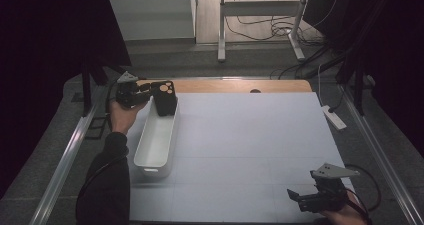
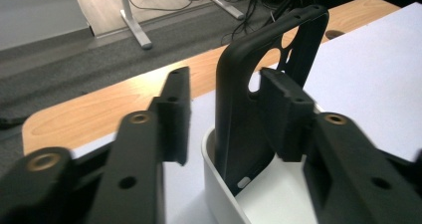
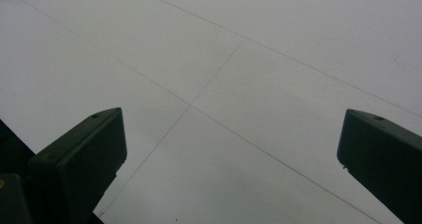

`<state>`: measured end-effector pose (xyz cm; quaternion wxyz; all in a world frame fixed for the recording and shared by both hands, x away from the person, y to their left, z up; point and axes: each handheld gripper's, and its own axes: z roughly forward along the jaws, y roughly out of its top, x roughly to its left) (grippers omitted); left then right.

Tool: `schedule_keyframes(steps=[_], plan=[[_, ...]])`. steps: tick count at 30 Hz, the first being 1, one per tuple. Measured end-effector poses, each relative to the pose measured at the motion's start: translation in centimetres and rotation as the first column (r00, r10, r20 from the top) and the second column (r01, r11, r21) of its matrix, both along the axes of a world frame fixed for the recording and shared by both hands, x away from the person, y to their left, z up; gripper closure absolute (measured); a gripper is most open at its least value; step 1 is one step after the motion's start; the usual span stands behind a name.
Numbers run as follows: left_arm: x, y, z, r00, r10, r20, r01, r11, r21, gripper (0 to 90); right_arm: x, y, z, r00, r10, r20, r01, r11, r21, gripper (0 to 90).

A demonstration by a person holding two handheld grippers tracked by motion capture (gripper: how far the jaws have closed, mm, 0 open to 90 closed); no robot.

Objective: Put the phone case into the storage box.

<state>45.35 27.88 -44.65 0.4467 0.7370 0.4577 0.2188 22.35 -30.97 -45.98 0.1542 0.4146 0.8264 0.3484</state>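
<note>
The left hand [image 1: 121, 114] reaches forward to the far end of the white bin [image 1: 156, 140], with the forearm along the bin's left side. The left gripper [image 2: 224, 112] is open; 1 jaw seems to touch the black phone case [image 2: 259, 114], which stands upright in the bin. The right gripper [image 1: 300, 197] rests low near the table's [image 1: 250, 135] front right corner, its 2 jaws wide apart and holding nothing.

Phone case [image 1: 164, 97] upright in the far end of the bin [image 1: 155, 157], at the table's [image 1: 250, 135] left edge
</note>
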Motion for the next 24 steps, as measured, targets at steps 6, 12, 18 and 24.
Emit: schedule_keyframes(steps=[6, 12, 18, 24], plan=[[-0.2, 0.0, 0.1, 0.9999, 0.008, -0.015, -0.008, 0.9997, -0.022, 45.0, 0.0, 0.0, 0.0, 1.0, 0.0, 0.001, 0.0, 1.0, 0.001, 0.0], [-0.4, 0.0, 0.1, 0.9994, 0.016, -0.029, -0.017, 0.9994, -0.029, 35.2, 0.0, 0.0, 0.0, 1.0, 0.002, 0.001, -0.002, 1.0, 0.001, 0.0], [-0.9, -0.1, 0.2, 0.9979, -0.011, -0.063, 0.007, 0.9977, -0.068, 29.0, 0.0, 0.0, 0.0, 1.0, 0.0, 0.003, 0.0, 1.0, 0.002, 0.0], [-1.3, 0.2, 0.0, 0.9952, -0.035, -0.092, 0.025, 0.994, -0.107, 18.9, 0.0, -0.1, 0.0, 1.0, -0.004, 0.002, 0.004, 1.0, 0.0, 0.0]])
